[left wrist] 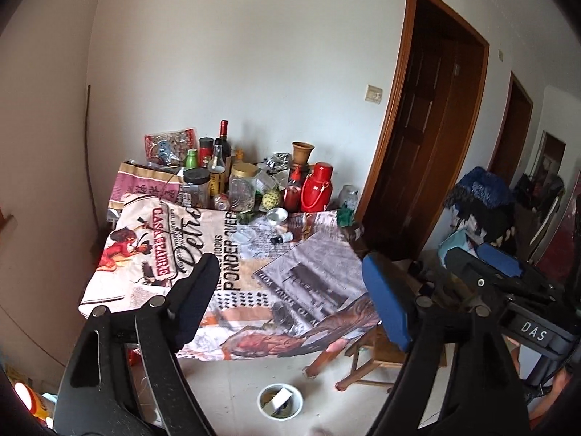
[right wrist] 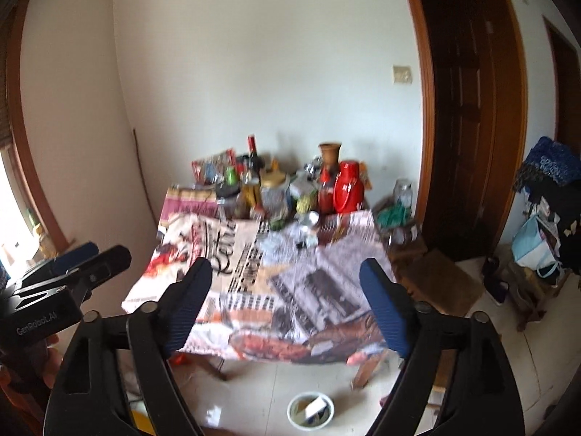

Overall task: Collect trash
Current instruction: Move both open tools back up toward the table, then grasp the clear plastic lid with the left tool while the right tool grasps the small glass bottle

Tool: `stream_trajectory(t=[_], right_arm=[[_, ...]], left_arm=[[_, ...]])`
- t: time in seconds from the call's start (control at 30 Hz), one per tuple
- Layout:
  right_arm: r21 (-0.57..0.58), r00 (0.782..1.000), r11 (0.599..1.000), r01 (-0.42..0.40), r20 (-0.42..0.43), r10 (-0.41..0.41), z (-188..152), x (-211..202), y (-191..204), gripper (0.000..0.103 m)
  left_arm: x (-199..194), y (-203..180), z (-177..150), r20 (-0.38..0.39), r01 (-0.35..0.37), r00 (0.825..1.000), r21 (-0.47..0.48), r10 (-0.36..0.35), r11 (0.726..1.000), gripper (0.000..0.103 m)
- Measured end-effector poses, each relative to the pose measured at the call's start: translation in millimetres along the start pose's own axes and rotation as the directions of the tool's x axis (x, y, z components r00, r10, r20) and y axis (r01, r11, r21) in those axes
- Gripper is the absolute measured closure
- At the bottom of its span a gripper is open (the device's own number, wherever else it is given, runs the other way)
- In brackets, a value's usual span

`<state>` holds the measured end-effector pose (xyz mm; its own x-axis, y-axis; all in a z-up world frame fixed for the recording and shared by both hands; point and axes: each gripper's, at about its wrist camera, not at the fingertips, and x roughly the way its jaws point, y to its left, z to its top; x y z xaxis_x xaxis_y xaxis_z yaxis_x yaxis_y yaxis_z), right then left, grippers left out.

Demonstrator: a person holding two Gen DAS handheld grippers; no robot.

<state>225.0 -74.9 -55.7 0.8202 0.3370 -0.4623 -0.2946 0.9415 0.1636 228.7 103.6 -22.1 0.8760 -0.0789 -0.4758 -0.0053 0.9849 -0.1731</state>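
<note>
White tiled floor lies nearest you, with the trash bowl [left wrist: 280, 400] just before the surface's [left wrist: 232, 254] near edge, holding a white scrap. Your left tool [left wrist: 290, 301] and right tool [right wrist: 287, 305] both gape wide, holding nothing. Far along the printed cloth, bottles and a red flask [left wrist: 317, 187] crowd the wall; brown doors stand right.
</note>
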Motion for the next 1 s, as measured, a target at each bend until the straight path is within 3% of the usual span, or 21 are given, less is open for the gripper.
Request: stream_trajectory(t=[0.27, 0.43, 0.6, 0.73, 1.0], right_arm=[[-0.029, 0.995, 0.998, 0.062, 0.08, -0.059, 33, 28, -24, 0.02], [-0.052, 0.994, 0.998, 0.024, 0.111, -0.018, 65, 61, -46, 0.02], [-0.107, 0.997, 0.994, 0.013, 0.073, -0.005, 93, 103, -64, 0.02], [-0.174, 0.999, 0.984, 0.031, 0.046, -0.023, 107, 135, -79, 0.02], [-0.17, 0.997, 0.984, -0.049, -0.072, 0.038, 117, 192, -101, 0.017]], left_arm=[[34, -11, 31, 0.076, -0.056, 0.996, 0.032, 0.053, 0.998, 0.023], [70, -28, 57, 0.117, -0.112, 0.988, 0.053, 0.105, 0.992, 0.023], [112, -42, 84, 0.119, -0.16, 0.981, 0.04, 0.154, 0.986, 0.022], [143, -45, 97, 0.132, -0.203, 0.97, -0.021, 0.204, 0.979, 0.003], [196, -24, 114, 0.093, -0.281, 0.953, -0.081, 0.288, 0.956, 0.0]])
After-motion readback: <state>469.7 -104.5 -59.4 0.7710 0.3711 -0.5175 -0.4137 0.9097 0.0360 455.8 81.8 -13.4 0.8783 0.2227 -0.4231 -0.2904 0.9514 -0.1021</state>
